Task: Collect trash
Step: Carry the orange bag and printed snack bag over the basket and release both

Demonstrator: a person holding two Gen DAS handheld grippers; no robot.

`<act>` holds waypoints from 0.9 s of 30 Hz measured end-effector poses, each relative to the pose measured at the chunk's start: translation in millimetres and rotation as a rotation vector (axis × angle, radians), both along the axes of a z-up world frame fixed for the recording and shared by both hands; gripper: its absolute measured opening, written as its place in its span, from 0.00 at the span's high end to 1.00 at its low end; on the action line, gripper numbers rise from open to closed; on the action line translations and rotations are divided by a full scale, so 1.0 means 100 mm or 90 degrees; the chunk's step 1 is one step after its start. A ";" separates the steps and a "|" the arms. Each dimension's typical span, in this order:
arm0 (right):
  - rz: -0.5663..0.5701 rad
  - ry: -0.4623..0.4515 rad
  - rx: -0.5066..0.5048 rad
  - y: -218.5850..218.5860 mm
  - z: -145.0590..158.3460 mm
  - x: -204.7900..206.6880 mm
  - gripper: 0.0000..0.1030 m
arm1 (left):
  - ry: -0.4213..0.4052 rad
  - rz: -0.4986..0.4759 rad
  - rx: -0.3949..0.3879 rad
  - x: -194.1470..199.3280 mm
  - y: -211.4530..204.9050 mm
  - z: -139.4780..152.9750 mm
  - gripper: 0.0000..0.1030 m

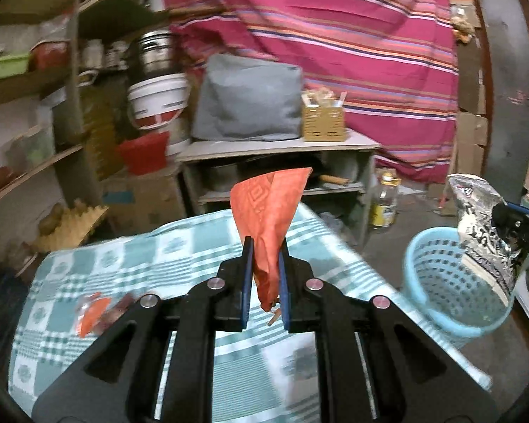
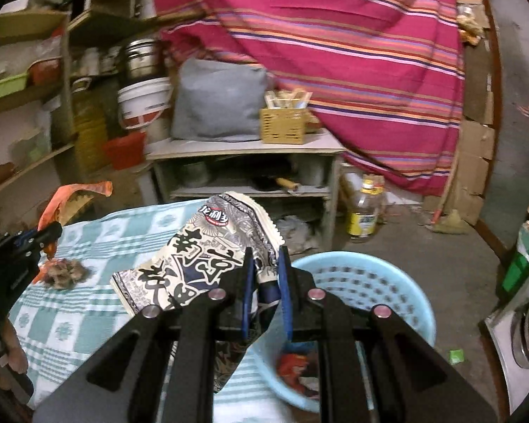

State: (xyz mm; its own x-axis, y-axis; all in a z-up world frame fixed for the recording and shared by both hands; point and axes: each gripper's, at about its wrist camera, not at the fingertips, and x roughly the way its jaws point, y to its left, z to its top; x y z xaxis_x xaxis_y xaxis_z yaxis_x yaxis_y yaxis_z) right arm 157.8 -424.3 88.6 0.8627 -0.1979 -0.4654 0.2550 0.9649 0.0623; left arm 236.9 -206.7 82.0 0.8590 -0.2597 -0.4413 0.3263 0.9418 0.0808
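My left gripper (image 1: 265, 246) is shut on an orange wrapper (image 1: 269, 211) and holds it above the green checked tablecloth (image 1: 123, 264). It also shows at the left of the right wrist view (image 2: 49, 232), with the orange wrapper (image 2: 74, 194). My right gripper (image 2: 266, 253) is shut on a large snack bag with black and white print (image 2: 194, 261), at the table's right edge beside the blue plastic basket (image 2: 370, 282). In the left wrist view the snack bag (image 1: 479, 225) hangs over the basket (image 1: 451, 282). Red trash (image 2: 292, 366) lies inside the basket.
Small orange and red scraps (image 1: 95, 312) lie on the cloth at left. A brownish clump (image 2: 65, 271) lies on the cloth too. A low shelf unit (image 1: 278, 172) stands behind the table, an oil bottle (image 2: 365, 211) on the floor, shelves at left.
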 end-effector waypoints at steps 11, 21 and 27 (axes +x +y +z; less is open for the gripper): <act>-0.099 0.012 0.011 -0.91 -0.15 -0.21 0.87 | 0.019 -0.125 -0.005 -0.11 -1.13 -0.04 0.89; -0.138 0.044 0.029 -1.38 -0.41 -0.17 0.86 | 0.057 -0.214 0.000 -0.06 -1.89 -0.30 0.87; -0.147 0.058 0.034 -1.51 -0.52 -0.14 0.86 | 0.076 -0.240 0.019 -0.04 -2.17 -0.44 0.83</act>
State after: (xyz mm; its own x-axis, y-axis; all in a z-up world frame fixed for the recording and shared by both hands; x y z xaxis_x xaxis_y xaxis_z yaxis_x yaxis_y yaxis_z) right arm 143.4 -575.7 36.9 0.7515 -0.3582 -0.5541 0.4755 0.8762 0.0784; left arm 232.9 -423.3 37.7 0.6483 -0.5326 -0.5441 0.6572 0.7523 0.0467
